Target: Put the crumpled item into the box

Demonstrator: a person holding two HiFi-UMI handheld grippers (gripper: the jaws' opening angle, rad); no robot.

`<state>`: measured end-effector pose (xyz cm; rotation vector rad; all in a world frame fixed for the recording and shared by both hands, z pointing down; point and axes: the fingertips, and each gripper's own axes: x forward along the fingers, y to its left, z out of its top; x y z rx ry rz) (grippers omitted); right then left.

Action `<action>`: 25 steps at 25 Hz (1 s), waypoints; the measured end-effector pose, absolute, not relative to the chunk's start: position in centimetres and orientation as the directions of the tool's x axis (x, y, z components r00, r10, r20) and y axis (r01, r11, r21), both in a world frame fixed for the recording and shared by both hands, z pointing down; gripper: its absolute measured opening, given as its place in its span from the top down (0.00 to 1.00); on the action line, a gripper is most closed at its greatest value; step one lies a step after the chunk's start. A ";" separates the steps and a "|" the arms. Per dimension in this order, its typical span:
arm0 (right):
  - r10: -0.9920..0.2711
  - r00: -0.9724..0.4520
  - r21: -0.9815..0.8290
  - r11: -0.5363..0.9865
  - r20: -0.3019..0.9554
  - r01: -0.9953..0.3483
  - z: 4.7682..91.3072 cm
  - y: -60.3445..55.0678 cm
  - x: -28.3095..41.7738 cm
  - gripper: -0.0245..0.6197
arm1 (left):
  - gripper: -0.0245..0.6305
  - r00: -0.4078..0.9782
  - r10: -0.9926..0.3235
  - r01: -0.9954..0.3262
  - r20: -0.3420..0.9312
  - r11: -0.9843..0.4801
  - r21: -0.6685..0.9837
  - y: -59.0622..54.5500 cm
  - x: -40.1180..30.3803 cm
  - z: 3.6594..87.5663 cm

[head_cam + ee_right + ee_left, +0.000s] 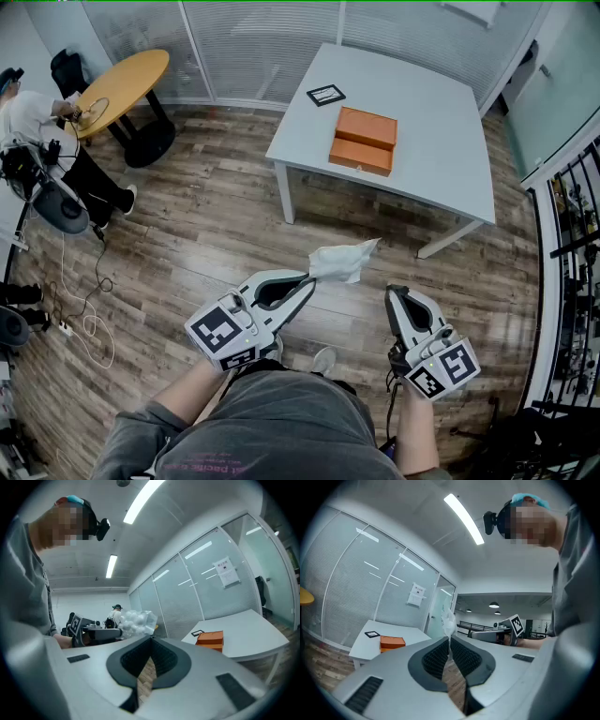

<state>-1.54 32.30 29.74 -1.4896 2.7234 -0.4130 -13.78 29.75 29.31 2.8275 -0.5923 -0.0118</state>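
Head view: the left tool [309, 278] is pinching a crumpled wrap [343, 262] over the wooden floor [206, 234], well apart from the orange box [364, 141] lying on the white worktop [422, 103]. The right tool [396, 292] is hanging beside it.

Left gripper view: the jaws are pressing on the wrap's thin edge, the wad sticking out past the tips.

Right gripper view: the jaws are pressing together with nothing between them.
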 end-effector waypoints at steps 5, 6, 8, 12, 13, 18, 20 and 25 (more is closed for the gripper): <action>-0.826 -0.552 -0.234 0.518 0.114 -0.823 29.6 32.4 -1.1 0.96 | 0.92 0.914 -0.402 -0.400 0.045 -0.882 0.247 29.8 -13.3 29.4; -0.824 -0.555 -0.234 0.520 0.114 -0.821 29.6 32.4 -1.0 0.96 | 0.92 0.914 -0.403 -0.401 0.046 -0.882 0.247 29.9 -13.2 29.4; -0.823 -0.556 -0.241 0.519 0.118 -0.820 29.7 32.4 -0.7 0.96 | 0.92 0.913 -0.404 -0.403 0.047 -0.881 0.247 30.0 -12.9 29.4; -0.832 -0.537 -0.246 0.497 0.136 -0.832 30.1 32.7 0.2 0.96 | 0.92 0.910 -0.410 -0.410 0.051 -0.880 0.239 30.6 -12.2 29.5; -0.834 -0.535 -0.242 0.496 0.137 -0.834 30.2 32.9 0.4 0.96 | 0.92 0.909 -0.413 -0.412 0.051 -0.879 0.238 30.8 -12.0 29.5; -0.828 -0.547 -0.243 0.510 0.121 -0.825 30.0 34.4 1.7 0.96 | 0.92 0.899 -0.436 -0.435 0.053 -0.870 0.232 32.0 -11.2 29.7; -0.824 -0.556 -0.246 0.518 0.114 -0.819 30.0 35.1 2.3 0.96 | 0.92 0.892 -0.448 -0.448 0.053 -0.865 0.228 32.6 -10.7 29.8; -0.816 -0.570 -0.252 0.535 0.095 -0.807 29.7 36.6 3.7 0.96 | 0.92 0.880 -0.472 -0.472 0.057 -0.853 0.222 34.3 -9.7 29.7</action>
